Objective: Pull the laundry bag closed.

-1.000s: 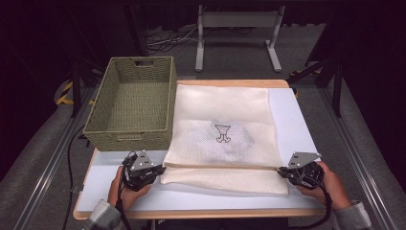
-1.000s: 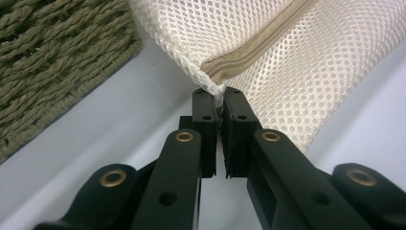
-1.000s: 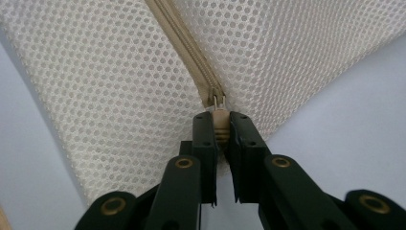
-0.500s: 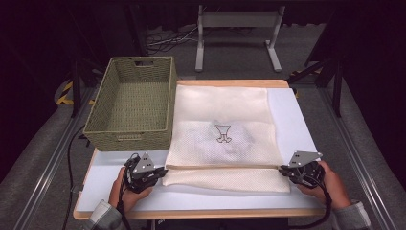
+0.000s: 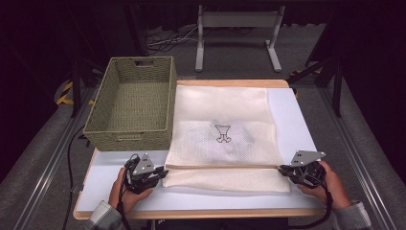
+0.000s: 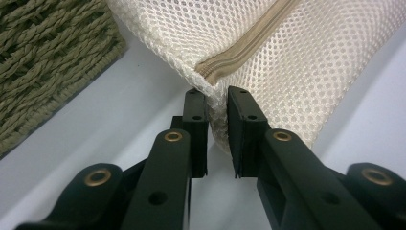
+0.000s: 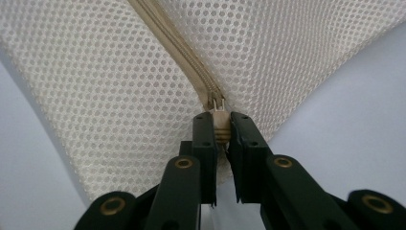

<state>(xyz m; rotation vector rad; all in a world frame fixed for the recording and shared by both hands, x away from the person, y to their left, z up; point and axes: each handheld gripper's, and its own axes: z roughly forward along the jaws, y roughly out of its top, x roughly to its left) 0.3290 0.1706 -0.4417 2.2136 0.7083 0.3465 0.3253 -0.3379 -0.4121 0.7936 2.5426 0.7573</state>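
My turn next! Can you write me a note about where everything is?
Left gripper: jaws just eased apart, bag corner loose between them.
Right gripper: shut on the zip pull.
Bag lies flat on the table, beside the basket.
Done: both zip ends reached, zip closed.
Left: probably regrip the left corner, then work the zip.
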